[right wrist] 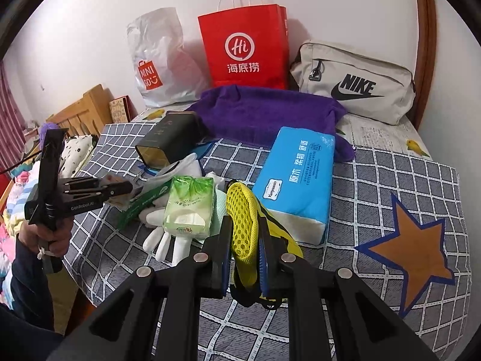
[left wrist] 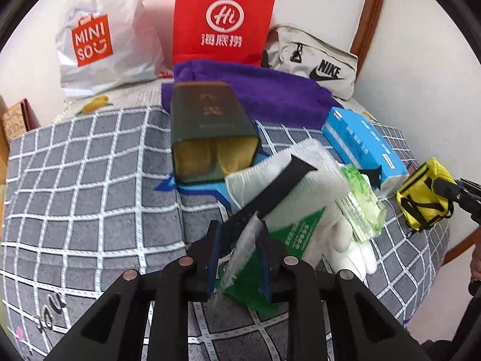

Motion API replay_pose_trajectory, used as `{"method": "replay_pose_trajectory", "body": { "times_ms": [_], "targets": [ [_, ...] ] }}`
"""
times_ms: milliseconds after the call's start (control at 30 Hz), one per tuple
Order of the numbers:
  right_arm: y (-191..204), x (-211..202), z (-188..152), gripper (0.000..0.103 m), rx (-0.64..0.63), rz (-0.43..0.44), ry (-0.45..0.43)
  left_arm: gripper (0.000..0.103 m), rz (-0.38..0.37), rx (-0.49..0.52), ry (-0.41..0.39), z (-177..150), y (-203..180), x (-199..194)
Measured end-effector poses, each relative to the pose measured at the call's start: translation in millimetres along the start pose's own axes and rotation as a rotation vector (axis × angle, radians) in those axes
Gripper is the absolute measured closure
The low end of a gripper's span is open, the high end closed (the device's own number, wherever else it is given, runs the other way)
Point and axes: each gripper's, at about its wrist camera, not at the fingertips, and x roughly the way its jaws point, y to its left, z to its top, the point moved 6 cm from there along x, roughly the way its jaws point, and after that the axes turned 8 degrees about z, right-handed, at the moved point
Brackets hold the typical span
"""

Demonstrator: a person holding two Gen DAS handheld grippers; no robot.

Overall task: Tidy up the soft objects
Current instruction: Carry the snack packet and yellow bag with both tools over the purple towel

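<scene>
The bed [right wrist: 390, 180], under a grey checked cover, carries everything, and the largest things stand along its far edge against the wall: a white shopping bag [right wrist: 156, 60], a red paper bag [right wrist: 243, 48] and a grey pouch [right wrist: 354, 84], with a purple towel [right wrist: 264, 111] spread just in front of them. A blue tissue pack [right wrist: 294, 177] lies mid-bed, its long axis running from the far edge toward the near one.

The clutter to be sorted sits left of that pack: a dark open-ended box [left wrist: 210, 129], white gloves [left wrist: 345, 234], a small green tissue packet [right wrist: 189, 207] and a green-printed plastic packet [left wrist: 249, 255]. That last packet lies directly at the left claw [left wrist: 239, 246], stretching away from it toward the gloves; the right hand is farther off.

The left claw stands only narrowly apart, the packet's clear corner between its pads; whether they press on it I cannot tell. The right claw [right wrist: 243, 249] is closed on a yellow mesh pouch [right wrist: 243, 219], lifted just beside the blue pack's near end.
</scene>
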Motion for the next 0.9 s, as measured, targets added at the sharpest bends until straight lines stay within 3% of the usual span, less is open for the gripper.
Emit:
{"method": "replay_pose_trajectory", "body": {
  "times_ms": [67, 233, 567, 900],
  "targets": [
    [0, 1, 0, 0.088, 0.003, 0.001, 0.0, 0.094, 0.003, 0.005, 0.005, -3, -1, 2],
    [1, -2, 6, 0.088, 0.003, 0.009, -0.015, 0.098, -0.016, -0.002, -0.01, 1, -1, -5],
    [6, -17, 31, 0.088, -0.008, 0.033, -0.063, 0.098, 0.007, -0.03, -0.046, 35, 1, -22],
    [11, -22, 85, 0.088, -0.054, 0.056, -0.122, 0.098, 0.039, -0.053, -0.096, 91, 4, -35]
  ]
}}
